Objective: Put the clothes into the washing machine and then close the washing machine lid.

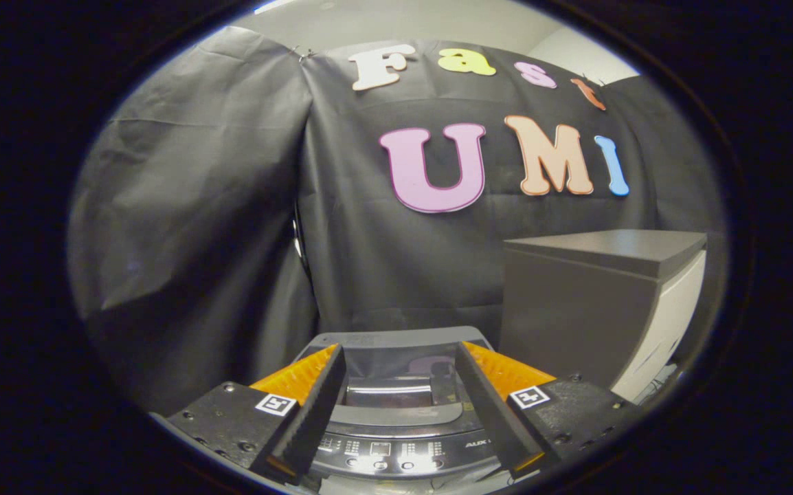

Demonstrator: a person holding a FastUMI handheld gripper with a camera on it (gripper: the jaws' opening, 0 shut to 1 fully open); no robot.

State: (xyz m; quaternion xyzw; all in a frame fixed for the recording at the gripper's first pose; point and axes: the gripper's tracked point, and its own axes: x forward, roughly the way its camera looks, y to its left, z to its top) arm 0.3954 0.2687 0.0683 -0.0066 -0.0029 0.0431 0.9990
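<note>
Gripper [400, 357] held above washing machine [396, 440], fingers spread wide, nothing gripped — lid [400, 337] seen between them; grey cabinet [596, 302] far right. Likely approach stance.

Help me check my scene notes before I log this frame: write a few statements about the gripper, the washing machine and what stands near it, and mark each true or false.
1. The hand-held gripper is open, with nothing between its fingers. True.
2. The washing machine lies below, between the fingers. True.
3. A garment is clamped in the fingers. False: they hold nothing.
4. A grey cabinet stands to the right of the washing machine. True.
5. The washing machine's control panel is dark. False: lights glow on it.
</note>
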